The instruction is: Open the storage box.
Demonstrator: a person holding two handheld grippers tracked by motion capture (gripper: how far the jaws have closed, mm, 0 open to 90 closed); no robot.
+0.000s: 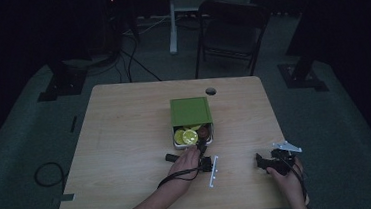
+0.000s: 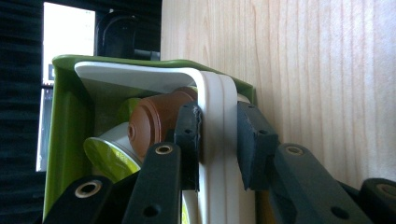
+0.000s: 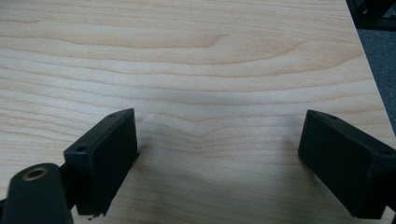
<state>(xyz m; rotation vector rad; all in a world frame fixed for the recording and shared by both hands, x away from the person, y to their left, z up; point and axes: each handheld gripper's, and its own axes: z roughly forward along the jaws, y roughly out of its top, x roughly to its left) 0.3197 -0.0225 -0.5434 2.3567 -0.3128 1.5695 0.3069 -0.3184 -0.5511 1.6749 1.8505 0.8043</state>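
White plastic tray (image 2: 219, 140) of coffee capsules, centre frame in its green sleeve (image 2: 65, 135), looks light, stiff, slippery; left gripper (image 2: 219, 140) clamps its rim wall, right gripper (image 3: 219, 158) gapes empty.

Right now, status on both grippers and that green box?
Left gripper shut on white tray rim. Right gripper open, idle over bare table. Tray partly out of green box, capsules showing. Nothing in the way.

No readable writing

No text, label, brand, number or sign can be read on anything in view.
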